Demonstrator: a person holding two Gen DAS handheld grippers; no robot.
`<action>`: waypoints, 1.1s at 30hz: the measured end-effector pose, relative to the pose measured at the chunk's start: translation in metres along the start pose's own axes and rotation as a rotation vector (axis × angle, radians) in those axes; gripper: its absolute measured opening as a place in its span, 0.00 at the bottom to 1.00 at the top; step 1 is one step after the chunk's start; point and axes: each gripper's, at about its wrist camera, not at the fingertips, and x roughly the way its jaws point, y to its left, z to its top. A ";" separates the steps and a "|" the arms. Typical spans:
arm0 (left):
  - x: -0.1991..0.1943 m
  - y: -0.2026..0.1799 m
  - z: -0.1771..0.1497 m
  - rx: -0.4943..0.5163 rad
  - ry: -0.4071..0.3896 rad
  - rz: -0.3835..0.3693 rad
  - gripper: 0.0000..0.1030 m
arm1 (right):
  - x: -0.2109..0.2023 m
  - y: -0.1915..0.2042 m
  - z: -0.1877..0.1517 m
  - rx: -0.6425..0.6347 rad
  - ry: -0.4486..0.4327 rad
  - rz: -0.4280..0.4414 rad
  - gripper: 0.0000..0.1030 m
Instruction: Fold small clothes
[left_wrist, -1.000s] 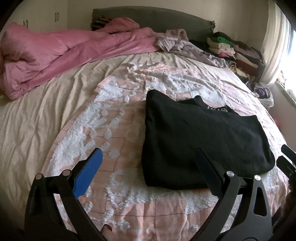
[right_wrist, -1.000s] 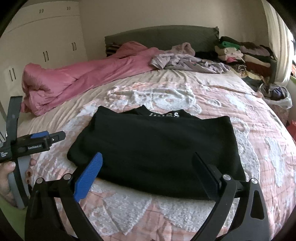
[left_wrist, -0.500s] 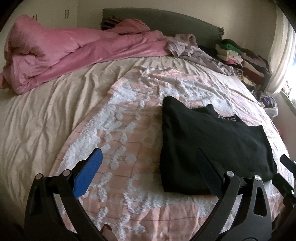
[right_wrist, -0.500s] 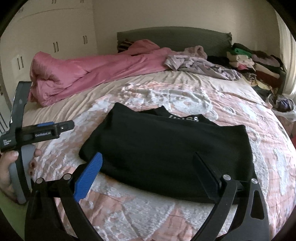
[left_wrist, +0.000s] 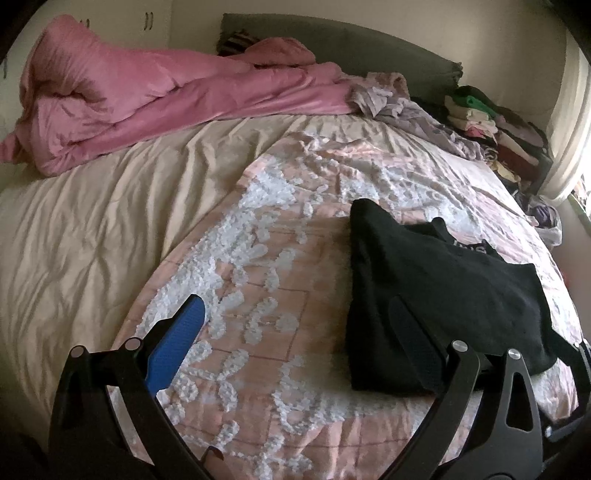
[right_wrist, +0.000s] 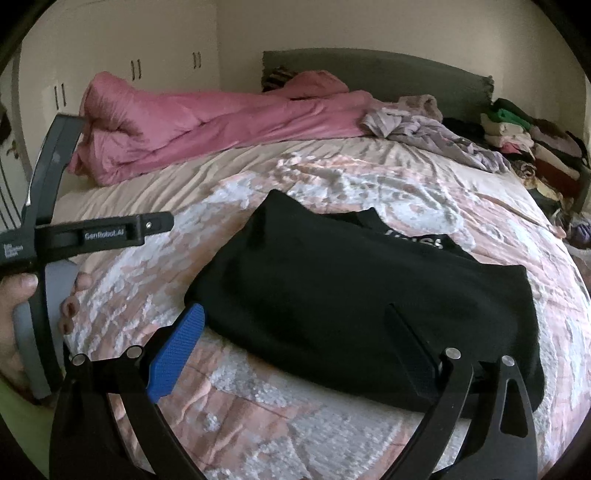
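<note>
The black garment (right_wrist: 354, 306), bearing partly hidden white lettering near its neckline, lay folded into a rough rectangle on the pink-and-white bedspread (left_wrist: 266, 302) of the bed. Being soft, light and limp, it would likely sag when lifted; a corner or doubled edge offered the surest hold. The left gripper (left_wrist: 295, 328) and right gripper (right_wrist: 295, 328) both hovered near it with jaws wide apart, holding nothing.

Garment (right_wrist: 354, 295) lies on bedspread (right_wrist: 258, 406), duvet (right_wrist: 221, 122) behind.
</note>
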 end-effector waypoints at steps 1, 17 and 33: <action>0.001 0.002 -0.001 -0.003 0.003 0.002 0.91 | 0.003 0.002 0.000 -0.006 0.004 0.003 0.94; 0.021 0.009 -0.003 -0.018 0.039 0.028 0.91 | 0.046 0.024 -0.016 -0.102 0.071 -0.021 0.94; 0.045 0.006 -0.008 -0.034 0.090 0.021 0.91 | 0.087 0.040 -0.038 -0.269 0.112 -0.118 0.95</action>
